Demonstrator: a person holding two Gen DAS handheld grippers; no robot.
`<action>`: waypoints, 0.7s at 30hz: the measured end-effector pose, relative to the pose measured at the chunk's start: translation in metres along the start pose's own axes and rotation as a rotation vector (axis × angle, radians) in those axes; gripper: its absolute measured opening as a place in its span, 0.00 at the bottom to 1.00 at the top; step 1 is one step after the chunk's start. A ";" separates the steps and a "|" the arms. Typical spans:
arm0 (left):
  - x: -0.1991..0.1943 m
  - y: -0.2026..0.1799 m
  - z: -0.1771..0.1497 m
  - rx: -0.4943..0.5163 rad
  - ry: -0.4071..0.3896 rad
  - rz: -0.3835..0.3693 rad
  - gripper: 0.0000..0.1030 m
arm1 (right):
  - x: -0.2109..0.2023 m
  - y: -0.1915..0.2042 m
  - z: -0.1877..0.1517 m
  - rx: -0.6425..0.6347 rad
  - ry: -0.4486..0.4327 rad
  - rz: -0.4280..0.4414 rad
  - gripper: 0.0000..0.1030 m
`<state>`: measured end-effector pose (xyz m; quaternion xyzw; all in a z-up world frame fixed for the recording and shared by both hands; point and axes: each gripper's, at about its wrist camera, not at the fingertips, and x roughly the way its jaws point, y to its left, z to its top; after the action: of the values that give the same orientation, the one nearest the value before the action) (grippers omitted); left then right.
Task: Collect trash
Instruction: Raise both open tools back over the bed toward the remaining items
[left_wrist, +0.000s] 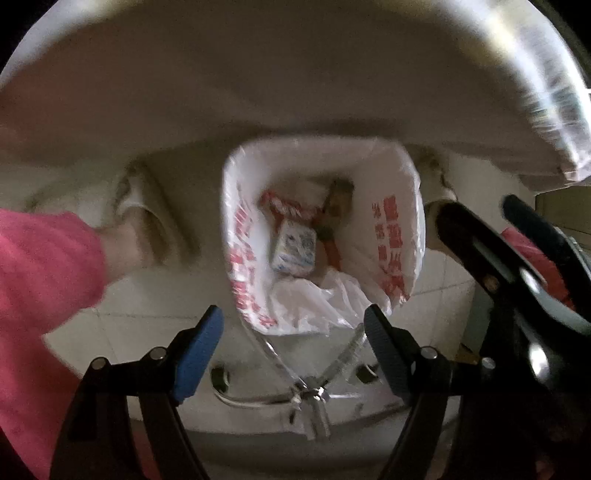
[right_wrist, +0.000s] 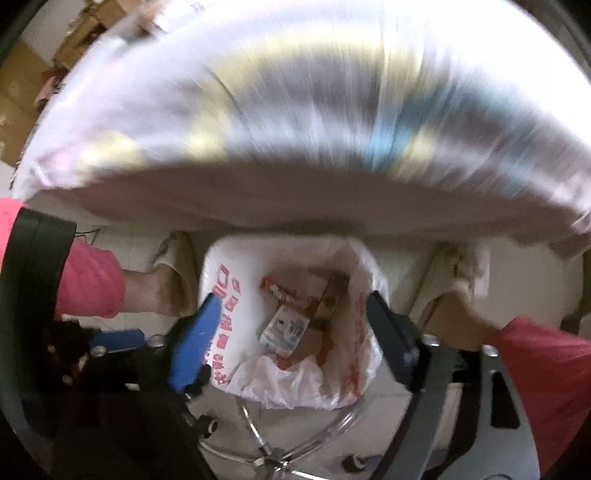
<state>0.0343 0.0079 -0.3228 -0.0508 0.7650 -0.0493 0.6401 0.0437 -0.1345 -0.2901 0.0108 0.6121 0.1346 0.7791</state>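
White plastic lines the trash bin (left_wrist: 399, 236), open on the floor below the table's edge (left_wrist: 258, 110), with a small carton (left_wrist: 293, 251) resting at its bottom; we hold left gripper (left_wrist: 293, 350) and right gripper (right_wrist: 291, 347) spread wide, empty, above its mouth.

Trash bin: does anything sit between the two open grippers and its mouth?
Nothing visible does. The left gripper and right gripper both look straight down into the bag-lined trash bin, where a small carton already lies. The table edge is above.
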 end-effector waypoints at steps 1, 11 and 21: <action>-0.013 0.001 -0.003 0.008 -0.037 0.005 0.74 | -0.010 0.001 0.001 -0.011 -0.020 -0.004 0.82; -0.156 0.037 0.002 0.043 -0.294 0.026 0.83 | -0.129 0.030 0.029 -0.313 -0.265 -0.087 0.88; -0.287 0.046 0.035 0.275 -0.449 0.117 0.87 | -0.221 0.040 0.102 -0.487 -0.341 0.029 0.88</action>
<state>0.1183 0.0933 -0.0561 0.0712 0.5918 -0.1031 0.7963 0.0860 -0.1299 -0.0472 -0.1455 0.4219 0.2850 0.8483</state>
